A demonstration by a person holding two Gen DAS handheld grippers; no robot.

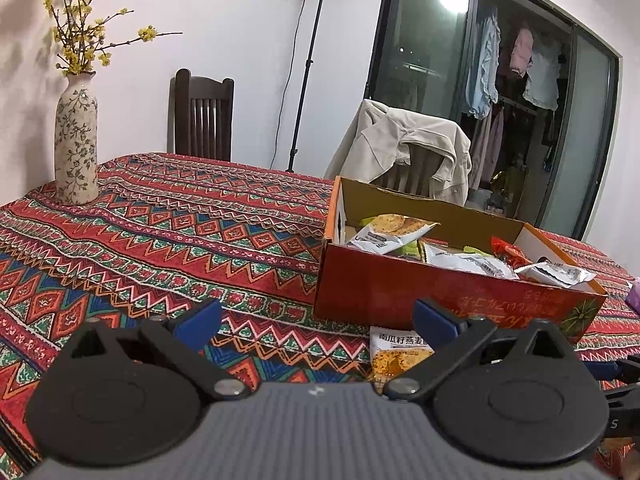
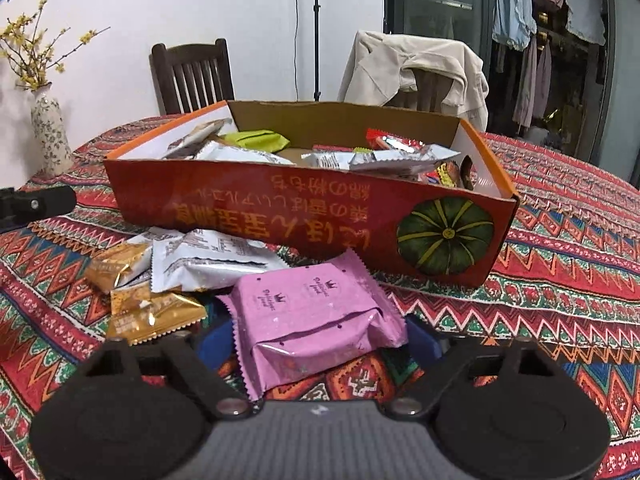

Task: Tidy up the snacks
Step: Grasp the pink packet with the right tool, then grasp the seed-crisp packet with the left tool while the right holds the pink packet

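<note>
Because loose packets are lying beside the box point(image 2: 280, 208), the right claw point(image 2: 320, 344) is clasping a pink packet point(image 2: 316, 312) for boxing; the left claw point(image 1: 316, 316) is hovering released over the table point(image 1: 160, 232).

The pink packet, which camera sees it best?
The right wrist view: the pink packet fills the space between the right gripper fingers, in front of the box. The left wrist view shows only a sliver of pink at its right edge.

Red box point(image 2: 248, 204) with green pumpkin print; pink packet point(image 2: 320, 304); gold packets point(image 2: 152, 316); red zigzag-patterned tablecloth point(image 1: 160, 220).
</note>
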